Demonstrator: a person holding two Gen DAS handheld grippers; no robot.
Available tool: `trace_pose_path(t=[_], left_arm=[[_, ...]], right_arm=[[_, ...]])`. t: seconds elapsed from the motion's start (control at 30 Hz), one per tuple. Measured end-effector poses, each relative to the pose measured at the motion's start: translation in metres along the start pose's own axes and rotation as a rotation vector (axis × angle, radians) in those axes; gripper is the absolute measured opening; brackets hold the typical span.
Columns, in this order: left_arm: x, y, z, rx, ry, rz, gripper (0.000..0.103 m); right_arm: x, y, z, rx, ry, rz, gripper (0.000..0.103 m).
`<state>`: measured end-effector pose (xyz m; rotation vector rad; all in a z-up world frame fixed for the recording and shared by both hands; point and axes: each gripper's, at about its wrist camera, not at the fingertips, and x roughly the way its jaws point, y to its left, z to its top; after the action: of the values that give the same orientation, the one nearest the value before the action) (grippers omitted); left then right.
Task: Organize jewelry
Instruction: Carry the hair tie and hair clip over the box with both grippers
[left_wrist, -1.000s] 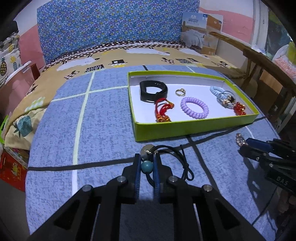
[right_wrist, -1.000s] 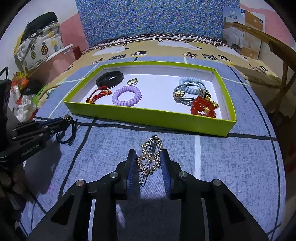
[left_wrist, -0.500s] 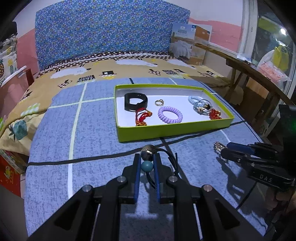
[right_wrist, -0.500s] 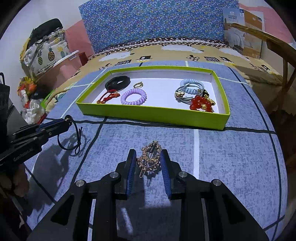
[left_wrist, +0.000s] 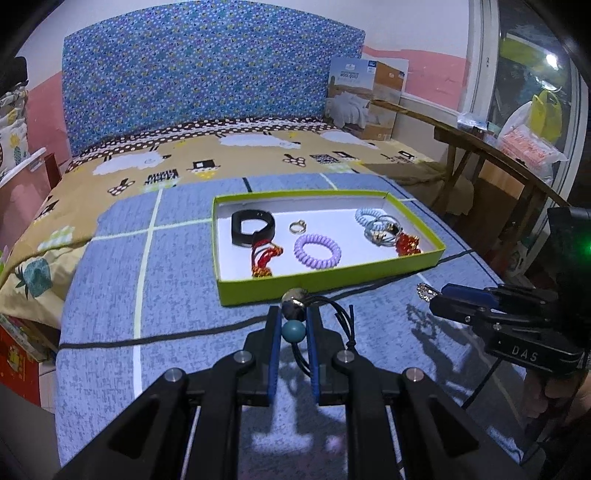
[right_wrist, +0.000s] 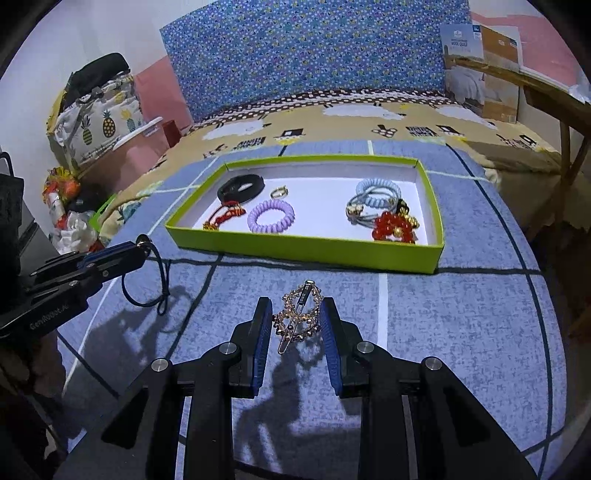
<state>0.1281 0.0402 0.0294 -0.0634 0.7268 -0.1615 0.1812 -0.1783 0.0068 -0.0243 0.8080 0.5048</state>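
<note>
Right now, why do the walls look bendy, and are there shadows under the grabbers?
Left wrist view: fisheye bends the blue headboard; green glare at far right. Right wrist view: hair clip and left gripper throw dark shadows on the blue cloth; black corners.

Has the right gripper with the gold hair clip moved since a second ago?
Yes. The right gripper, shut on the gold hair clip, has risen and pulled back from the green tray.
</note>
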Motion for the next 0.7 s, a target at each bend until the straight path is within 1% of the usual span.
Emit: trace_pose_path(t=[0.33,0.7], left_arm=[[0.003,-0.005,0.022,0.026,-0.038,-0.006,0.014],[0.027,-0.001,0.049,0.039,-0.039,0.005,0.014]], right_arm=[[-0.007,0.005,0.018,-0.03,-0.046,-0.001,0.027],[0.001,0.0,0.046,-0.055,-0.075,0.001,0.027]])
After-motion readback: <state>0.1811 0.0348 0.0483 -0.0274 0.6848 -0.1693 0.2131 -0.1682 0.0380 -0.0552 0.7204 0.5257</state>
